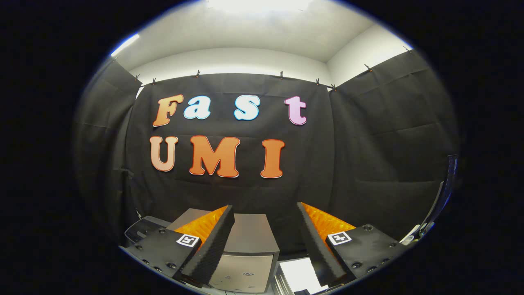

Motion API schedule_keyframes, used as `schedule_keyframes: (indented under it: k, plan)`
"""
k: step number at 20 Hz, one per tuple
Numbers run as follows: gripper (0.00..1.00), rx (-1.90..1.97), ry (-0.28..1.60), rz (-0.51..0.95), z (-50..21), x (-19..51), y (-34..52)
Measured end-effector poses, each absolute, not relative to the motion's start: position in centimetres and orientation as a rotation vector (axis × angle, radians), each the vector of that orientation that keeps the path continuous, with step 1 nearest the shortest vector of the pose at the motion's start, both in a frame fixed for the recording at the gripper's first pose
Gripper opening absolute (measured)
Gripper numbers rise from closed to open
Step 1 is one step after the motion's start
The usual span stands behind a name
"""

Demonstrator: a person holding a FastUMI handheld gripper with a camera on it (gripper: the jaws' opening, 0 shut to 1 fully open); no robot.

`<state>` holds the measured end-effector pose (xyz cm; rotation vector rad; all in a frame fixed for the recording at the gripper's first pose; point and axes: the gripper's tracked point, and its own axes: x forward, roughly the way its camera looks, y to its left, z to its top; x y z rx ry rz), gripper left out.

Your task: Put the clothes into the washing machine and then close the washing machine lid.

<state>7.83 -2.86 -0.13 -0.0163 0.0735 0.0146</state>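
2 fingers of the handheld gripper (265, 213) stand spread wide, released, with nothing between them, raised level and looking at the black cloth wall (368, 155). Just ahead and below, between the fingers, sits a grey box-shaped appliance with a flat top (245, 246), which I judge to be the washing machine; its top appears flat and down, though whether that is the lid shut I cannot tell. No clothes are visible, so this fits either clothes waiting elsewhere or already inside. A white flat sheet (301, 274) lies beside the box. Any approach should tip the fingers downward, keeping them wide and clear of the box's edges
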Motion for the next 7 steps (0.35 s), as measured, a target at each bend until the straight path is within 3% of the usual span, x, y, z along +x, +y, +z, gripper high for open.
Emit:
schedule_keyframes:
  k: [7]
  plan:
    - [0.98, -0.006, 0.085, 0.011, -0.24, 7.95, -2.5]
